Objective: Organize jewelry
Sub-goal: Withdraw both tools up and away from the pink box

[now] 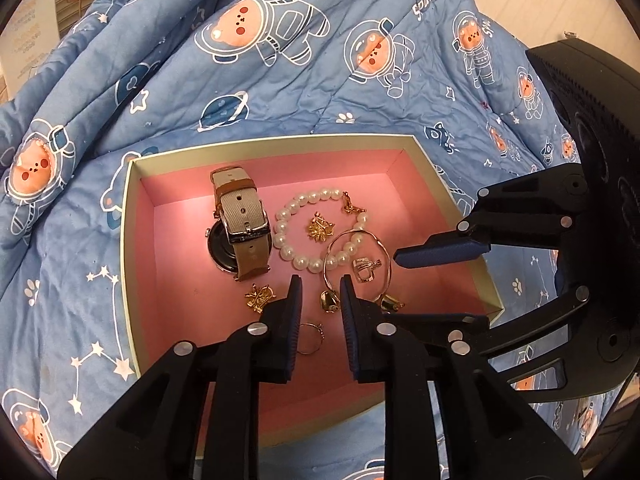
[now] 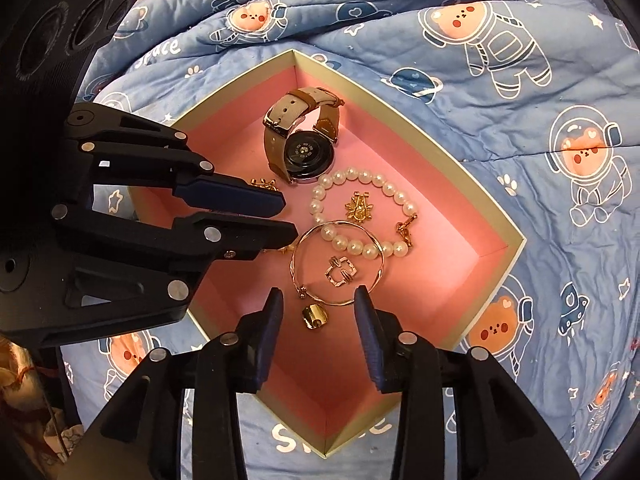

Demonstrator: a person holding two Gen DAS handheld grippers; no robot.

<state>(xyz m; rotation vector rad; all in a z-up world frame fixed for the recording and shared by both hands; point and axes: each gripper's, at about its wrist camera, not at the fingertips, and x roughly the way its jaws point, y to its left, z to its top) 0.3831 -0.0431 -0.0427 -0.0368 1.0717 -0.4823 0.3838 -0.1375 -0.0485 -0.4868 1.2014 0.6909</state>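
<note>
The shallow cardboard box with cream rim and pink lining (image 1: pixel 127 216) sits on a blue quilted bedspread printed with astronaut bears (image 1: pixel 280 92), soft ground, so I judge the box light and apt to tip if a wall is pressed; all the jewelry lies inside it. Largest is the wristwatch with dark round case and grey-and-tan strap (image 2: pixel 298 140), the heaviest piece and stiff at the case, best taken across the strap; beside it the white pearl bracelet with gold clasp (image 2: pixel 360 216), limp and slippery, likely to sag from a pinch; overlapping it the thin rose-gold bangle (image 2: pixel 340 264), rigid but easily bent, with a small square gold ring (image 2: pixel 342 273) inside its loop; then the gold snowflake brooch (image 2: pixel 360 209), the chunky gold ring (image 2: pixel 314 316), a thin gold ring with a stone (image 1: pixel 310 338), all tiny and prone to skid. The left gripper (image 1: pixel 320 292) hangs slightly parted, empty; the right gripper (image 2: pixel 318 300) stands spread above the chunky ring, gripping nothing; the overlapping pieces crowd any pick.
</note>
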